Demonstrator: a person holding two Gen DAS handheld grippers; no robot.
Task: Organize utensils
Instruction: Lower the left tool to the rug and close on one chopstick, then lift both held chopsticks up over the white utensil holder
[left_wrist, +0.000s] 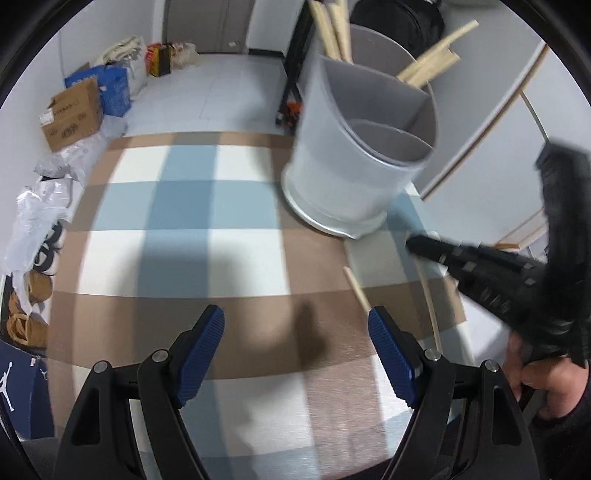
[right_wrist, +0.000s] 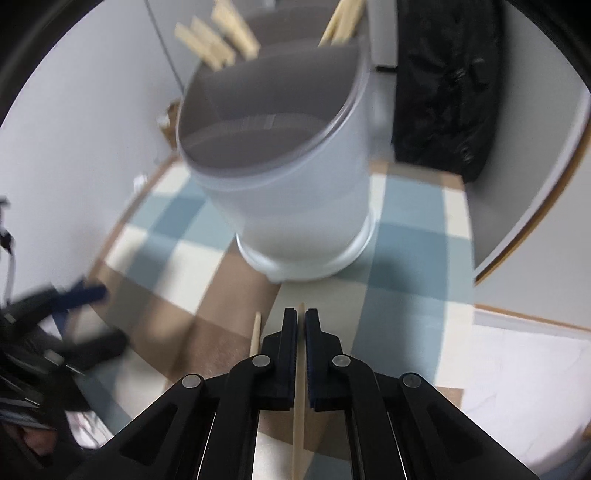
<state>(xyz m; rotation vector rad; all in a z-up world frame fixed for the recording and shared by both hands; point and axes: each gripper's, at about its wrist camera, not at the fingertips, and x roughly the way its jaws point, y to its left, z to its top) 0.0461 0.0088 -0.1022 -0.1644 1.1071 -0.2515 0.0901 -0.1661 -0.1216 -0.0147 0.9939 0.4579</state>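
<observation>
Clamping a thin, stiff, light wooden chopstick (right_wrist: 298, 387) near its tip, the right gripper (right_wrist: 301, 321) faces the holder (right_wrist: 295, 206) at twelve o'clock.

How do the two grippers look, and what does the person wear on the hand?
The left gripper and the right gripper are black linkages with round silver pivot pins. The left gripper's ribbed pads are dark blue. The hand seems to emerge from a dark sleeve. No cables or markings show.

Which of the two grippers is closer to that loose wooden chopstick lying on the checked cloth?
Left. The left gripper hangs open just short of the loose chopstick; the right gripper, shut on another chopstick, is farther off.
</observation>
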